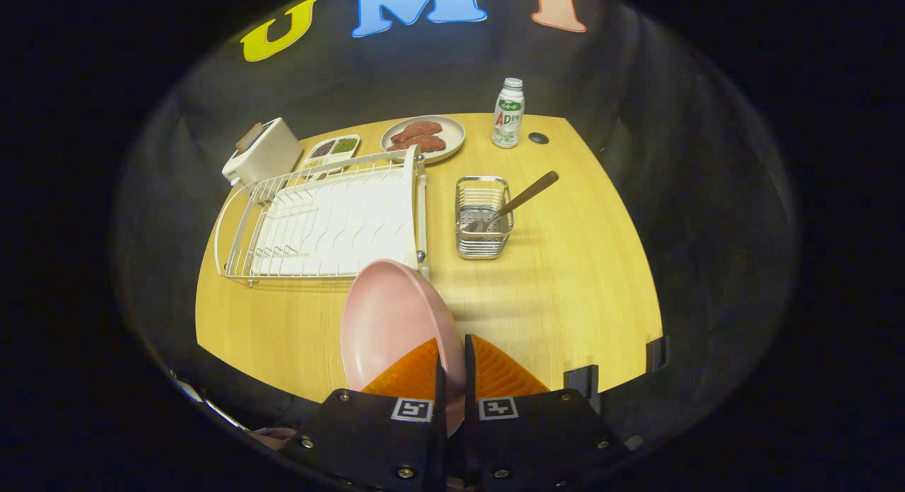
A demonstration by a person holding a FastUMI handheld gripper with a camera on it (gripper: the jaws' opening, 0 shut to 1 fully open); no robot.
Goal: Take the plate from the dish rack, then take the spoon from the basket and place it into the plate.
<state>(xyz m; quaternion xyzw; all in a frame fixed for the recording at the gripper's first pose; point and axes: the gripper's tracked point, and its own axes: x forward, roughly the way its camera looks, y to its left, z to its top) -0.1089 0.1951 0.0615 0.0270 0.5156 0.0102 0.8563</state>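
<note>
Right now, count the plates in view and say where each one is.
2. The pink plate is held on edge between the shut fingers of the gripper, just off the dish rack. A grey plate of meat sits beyond the rack, beside the bottle.

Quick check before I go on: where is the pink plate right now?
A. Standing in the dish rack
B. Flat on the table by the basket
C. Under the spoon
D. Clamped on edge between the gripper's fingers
D: the pink plate is pinched at its rim by the gripper, held out in front of the dish rack.
</note>
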